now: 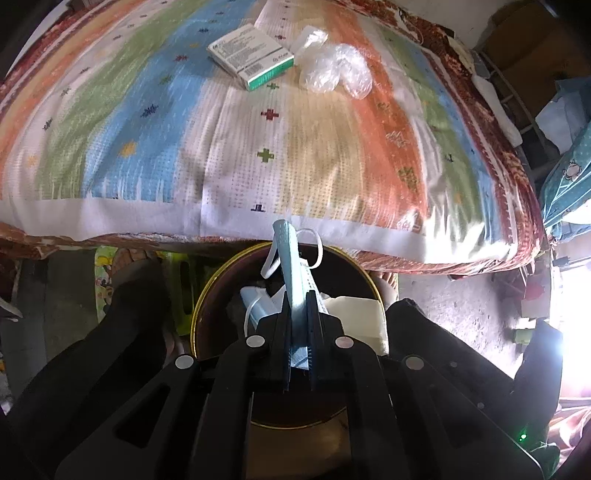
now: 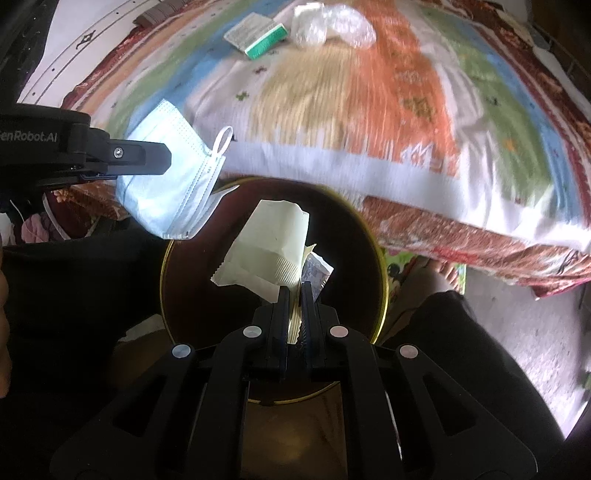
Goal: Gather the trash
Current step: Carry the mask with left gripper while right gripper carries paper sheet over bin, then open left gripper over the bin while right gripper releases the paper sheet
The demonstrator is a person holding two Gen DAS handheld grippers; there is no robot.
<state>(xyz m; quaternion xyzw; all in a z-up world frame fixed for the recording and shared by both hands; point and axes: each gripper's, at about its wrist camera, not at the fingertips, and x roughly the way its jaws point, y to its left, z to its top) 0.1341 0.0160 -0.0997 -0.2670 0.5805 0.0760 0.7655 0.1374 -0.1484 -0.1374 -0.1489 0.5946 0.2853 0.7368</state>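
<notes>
My left gripper (image 1: 298, 295) is shut on a light blue face mask (image 1: 293, 266) and holds it over a dark round bin with a gold rim (image 1: 199, 310). The mask (image 2: 173, 184) and left gripper (image 2: 162, 158) also show in the right wrist view, above the bin's left rim (image 2: 164, 258). My right gripper (image 2: 294, 291) is shut on a pale yellow paper wrapper (image 2: 269, 247) over the bin's mouth. A green-and-white carton (image 1: 251, 57) and crumpled clear plastic (image 1: 334, 70) lie on the bed; they also show in the right wrist view, carton (image 2: 258, 35), plastic (image 2: 332, 24).
A striped, colourful bedspread (image 1: 258, 147) covers the bed behind the bin. A person's bare feet (image 2: 443, 273) and dark-clothed legs (image 2: 461, 332) flank the bin. Grey floor (image 1: 461, 306) lies to the right, with cluttered shelves (image 1: 535, 74) beyond.
</notes>
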